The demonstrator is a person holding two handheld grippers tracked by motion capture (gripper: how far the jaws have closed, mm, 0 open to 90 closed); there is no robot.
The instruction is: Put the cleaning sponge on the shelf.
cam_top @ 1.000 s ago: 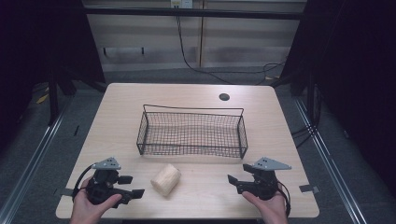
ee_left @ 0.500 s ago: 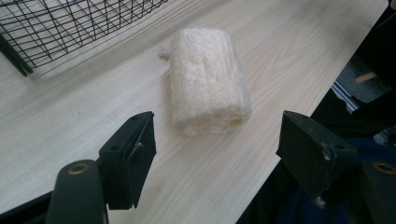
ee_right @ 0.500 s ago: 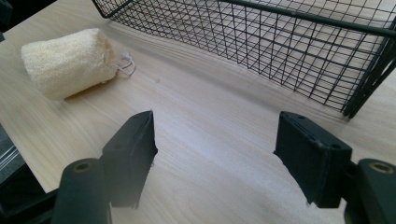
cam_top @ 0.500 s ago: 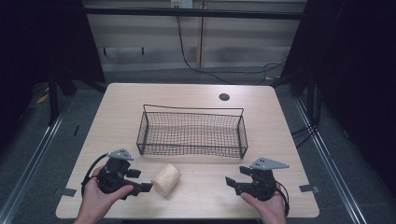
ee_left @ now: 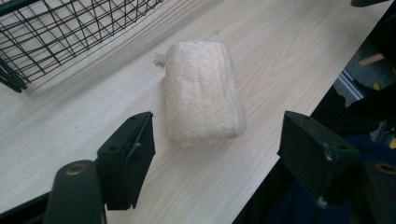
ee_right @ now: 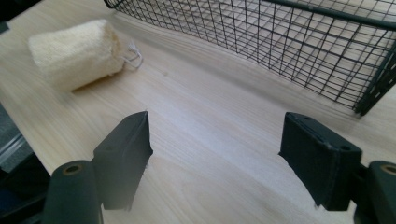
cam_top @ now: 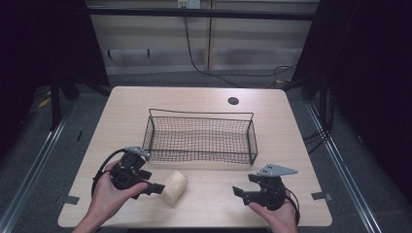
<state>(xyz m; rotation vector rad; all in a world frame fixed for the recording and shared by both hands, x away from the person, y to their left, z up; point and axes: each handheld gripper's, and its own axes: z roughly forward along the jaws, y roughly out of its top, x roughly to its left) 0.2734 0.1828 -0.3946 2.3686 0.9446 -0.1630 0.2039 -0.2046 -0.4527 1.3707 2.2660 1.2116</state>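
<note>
A pale, cream loofah sponge (cam_top: 173, 187) (ee_left: 203, 95) (ee_right: 75, 53) lies on the wooden table (cam_top: 291, 145) in front of a black wire basket (cam_top: 201, 137). My left gripper (cam_top: 154, 188) (ee_left: 219, 154) is open, its jaws just short of the sponge's near end, pointing at it from the left. A short string loop shows at the sponge's far end. My right gripper (cam_top: 238, 194) (ee_right: 219, 154) is open near the front right of the table, jaws over bare wood, well apart from the sponge.
The basket (ee_right: 299, 42) stands mid-table with nothing in it that I can see. A round dark hole (cam_top: 233, 101) sits near the table's far edge. The front edge of the table lies close under both hands.
My left gripper has moved right and forward toward the sponge and turned to face it. The right gripper has shifted only slightly. The sponge has stayed put.
</note>
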